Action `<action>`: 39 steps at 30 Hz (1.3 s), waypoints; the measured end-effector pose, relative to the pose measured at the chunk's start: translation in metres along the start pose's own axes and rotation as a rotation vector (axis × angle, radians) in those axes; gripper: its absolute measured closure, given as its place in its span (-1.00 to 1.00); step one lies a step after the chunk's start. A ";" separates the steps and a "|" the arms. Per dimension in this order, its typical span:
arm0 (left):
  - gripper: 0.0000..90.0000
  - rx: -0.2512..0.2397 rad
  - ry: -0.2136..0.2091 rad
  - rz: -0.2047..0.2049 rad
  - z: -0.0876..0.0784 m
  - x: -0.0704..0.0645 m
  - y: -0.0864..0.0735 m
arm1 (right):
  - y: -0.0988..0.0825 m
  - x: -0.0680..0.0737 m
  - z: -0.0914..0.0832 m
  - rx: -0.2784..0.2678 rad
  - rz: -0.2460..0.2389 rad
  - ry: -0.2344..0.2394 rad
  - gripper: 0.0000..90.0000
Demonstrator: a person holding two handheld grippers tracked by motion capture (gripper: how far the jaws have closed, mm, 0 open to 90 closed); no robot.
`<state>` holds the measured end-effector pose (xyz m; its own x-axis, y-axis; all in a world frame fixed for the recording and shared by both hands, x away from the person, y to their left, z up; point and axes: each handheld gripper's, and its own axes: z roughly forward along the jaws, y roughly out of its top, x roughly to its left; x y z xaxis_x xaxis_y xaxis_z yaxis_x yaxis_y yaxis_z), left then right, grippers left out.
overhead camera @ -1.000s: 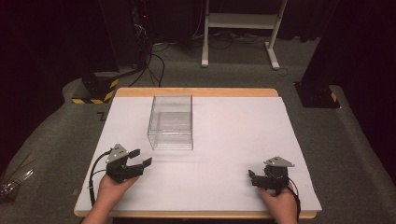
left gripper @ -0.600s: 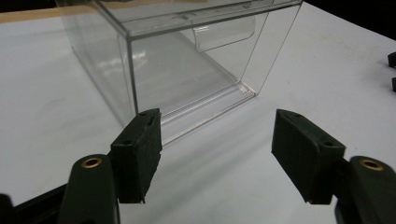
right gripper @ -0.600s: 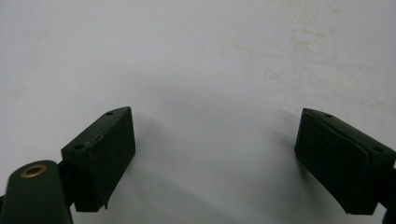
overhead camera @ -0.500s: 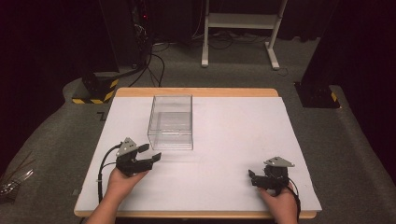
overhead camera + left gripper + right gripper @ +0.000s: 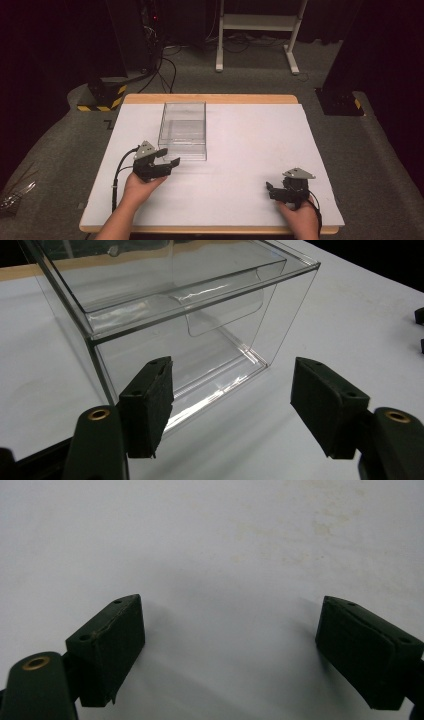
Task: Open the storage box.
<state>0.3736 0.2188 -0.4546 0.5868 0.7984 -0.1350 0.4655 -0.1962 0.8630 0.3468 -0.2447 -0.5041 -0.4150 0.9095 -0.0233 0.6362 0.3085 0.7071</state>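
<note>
Left gripper (image 5: 167,162) sits at the near left corner of the clear box (image 5: 183,131), jaws wide apart and nothing between them. Over the last second it has travelled forward and inward from the near left part of the table (image 5: 250,150) to this spot. In the left gripper view the box (image 5: 175,315) stands just past the pads (image 5: 150,410), the left pad in line with the near bottom edge; contact cannot be confirmed, and it looks just short of touching.

Box stands upright on the white table top, left of centre and toward the far side. Inside it a clear inner piece, possibly a drawer or tray with a notch in its front, is visible; the transparent walls make this hard to read.

Right gripper (image 5: 275,192) rests near the front right edge of the table, well apart from the box, same place as a second ago. Its jaws are also spread, with bare table surface (image 5: 225,555) between them.

Judgement: the approach is nearly done; next step is likely closing on the near wall or front of the box. Risk: smooth plastic may slide rather than be gripped.
</note>
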 end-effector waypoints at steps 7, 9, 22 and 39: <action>-0.26 -0.008 -0.004 -0.007 0.006 0.004 0.004 | 0.000 0.000 0.000 0.000 0.000 0.001 -0.73; -0.23 -0.006 -0.013 -0.010 0.009 0.006 0.006 | 0.000 0.000 0.000 0.000 0.000 0.001 -0.73; 0.05 -0.052 -0.077 -0.028 0.019 0.019 0.004 | 0.000 0.000 0.000 0.000 0.000 0.001 -0.73; 0.49 -0.120 -0.157 -0.018 0.025 0.030 -0.001 | 0.000 0.001 0.000 0.000 0.001 -0.002 -0.72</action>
<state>0.4075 0.2291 -0.4716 0.6793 0.7009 -0.2174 0.4006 -0.1059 0.9101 0.3462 -0.2442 -0.5040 -0.4132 0.9103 -0.0246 0.6363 0.3079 0.7073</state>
